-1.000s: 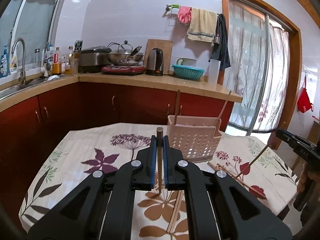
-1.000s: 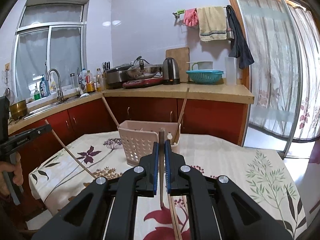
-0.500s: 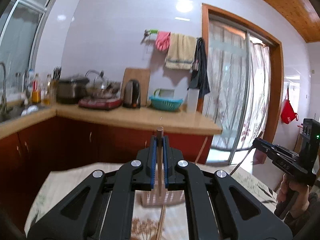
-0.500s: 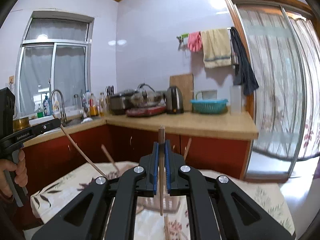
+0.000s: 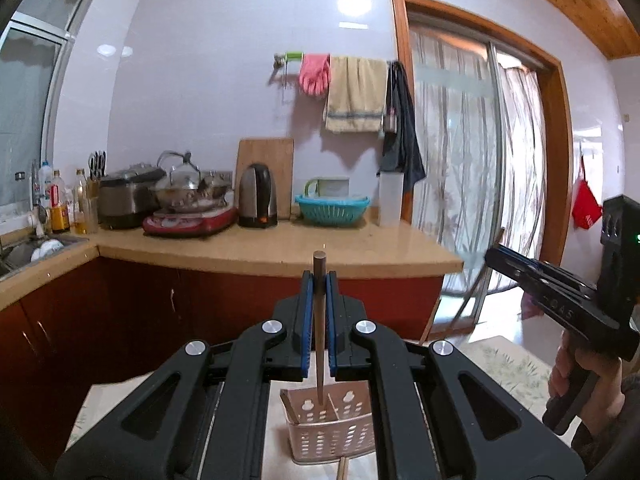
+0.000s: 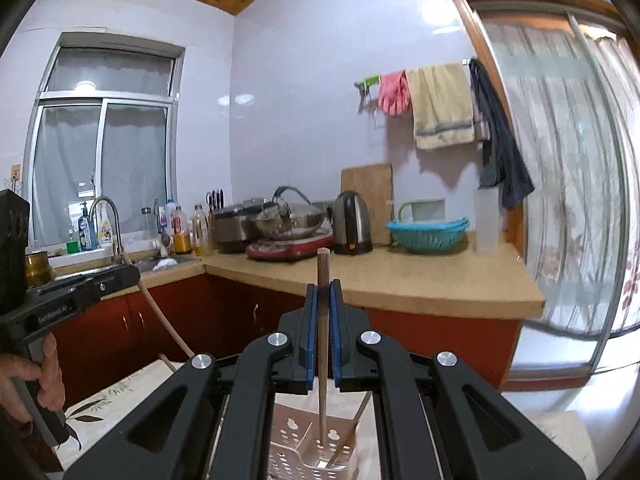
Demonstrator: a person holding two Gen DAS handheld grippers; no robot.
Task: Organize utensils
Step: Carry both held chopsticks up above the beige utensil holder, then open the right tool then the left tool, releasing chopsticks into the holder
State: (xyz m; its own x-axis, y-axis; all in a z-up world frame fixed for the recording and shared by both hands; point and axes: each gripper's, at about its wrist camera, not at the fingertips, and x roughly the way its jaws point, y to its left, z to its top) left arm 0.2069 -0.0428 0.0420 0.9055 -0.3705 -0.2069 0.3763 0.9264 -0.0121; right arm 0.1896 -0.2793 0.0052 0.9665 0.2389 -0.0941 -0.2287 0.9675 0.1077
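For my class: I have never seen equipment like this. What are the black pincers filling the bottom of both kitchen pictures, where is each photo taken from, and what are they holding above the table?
No robot here: a person carries a hand-held two-finger gripper in each hand, each with a wide-angle camera looking forward along its fingers. So one picture looks out from the left gripper, the other from the right gripper. Each also catches its partner at the edge, held by a hand.

Both grippers are shut, each on one wooden chopstick, the right one's likewise standing upright between blue pads.

Below them, a pinkish perforated utensil basket stands on a table with a leaf-patterned cloth; some chopsticks already lean inside the basket. Behind is the kitchen counter with its kettle and pots.
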